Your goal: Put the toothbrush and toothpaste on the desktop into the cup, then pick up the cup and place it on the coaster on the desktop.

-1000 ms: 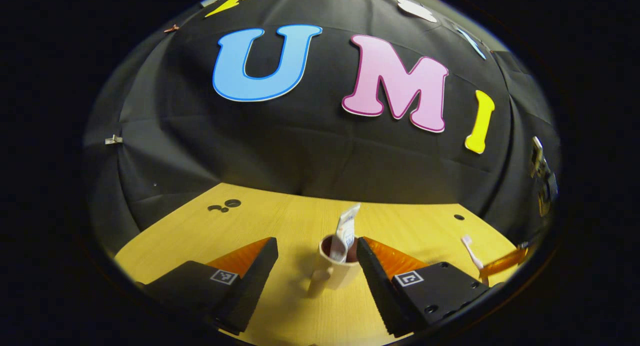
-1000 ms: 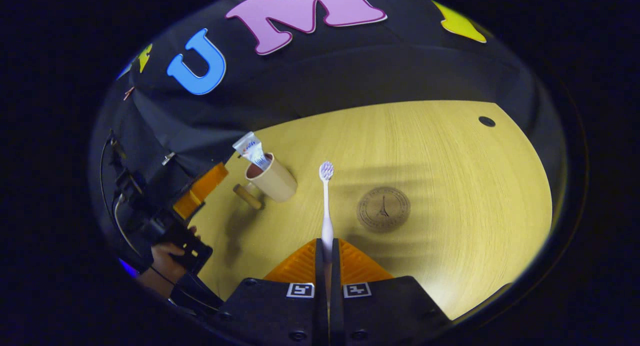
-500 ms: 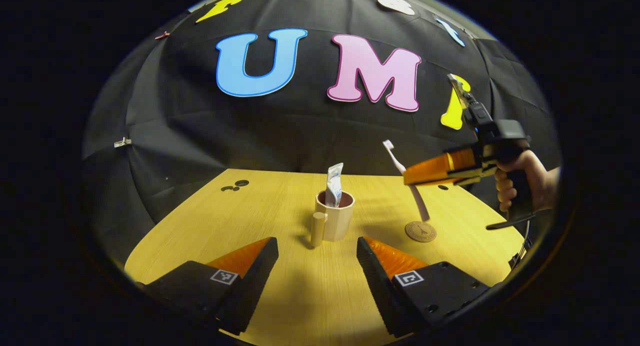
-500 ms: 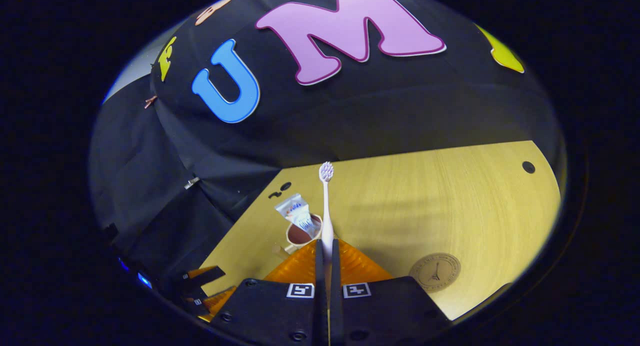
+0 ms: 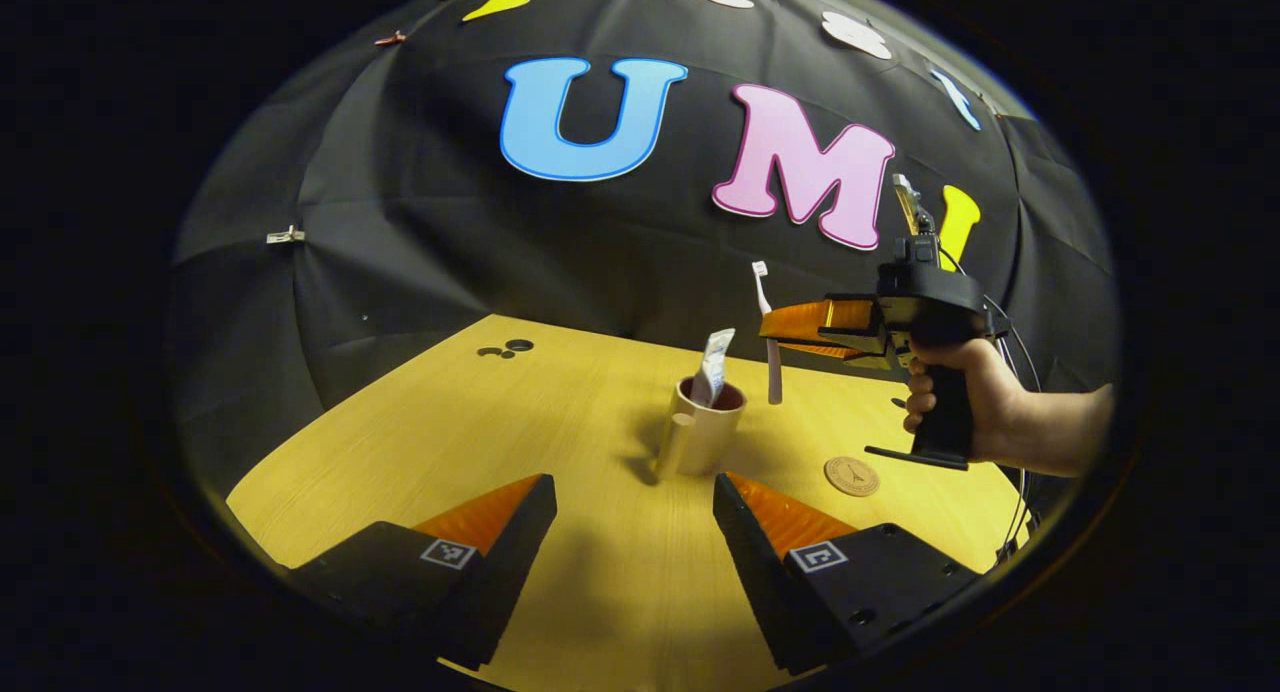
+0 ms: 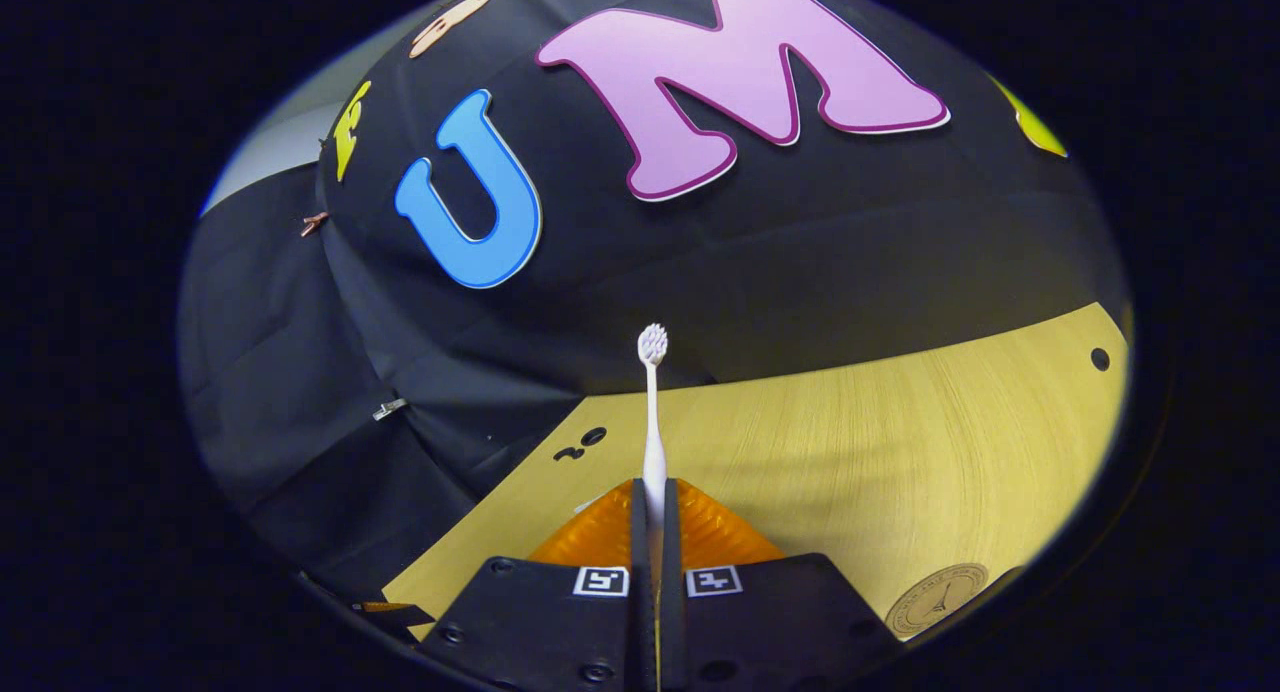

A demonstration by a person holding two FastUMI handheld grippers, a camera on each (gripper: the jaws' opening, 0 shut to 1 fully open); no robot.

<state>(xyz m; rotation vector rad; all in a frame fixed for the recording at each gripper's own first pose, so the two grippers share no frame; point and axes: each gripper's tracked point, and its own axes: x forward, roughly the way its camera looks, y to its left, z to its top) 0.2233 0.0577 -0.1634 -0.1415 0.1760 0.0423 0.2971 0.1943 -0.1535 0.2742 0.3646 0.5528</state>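
My right claw (image 6: 648, 517) clamped on toothbrush (image 6: 652, 412), bristles up, handle end hanging just beside mug (image 5: 705, 434) rim. Toothpaste tube (image 5: 714, 368) already inside. Left claw (image 5: 632, 532) wide open, empty. Centre handle over mouth, lower straight, then release.

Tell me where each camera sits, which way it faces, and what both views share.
Left gripper view: rides the left gripper, low over the desktop, facing the cup holding toothpaste; beyond, a hand holds the right gripper.
Right gripper view: rides the right gripper, raised, facing the wall, fingers shut on the toothbrush.
Shared: toothbrush, coaster, desktop.
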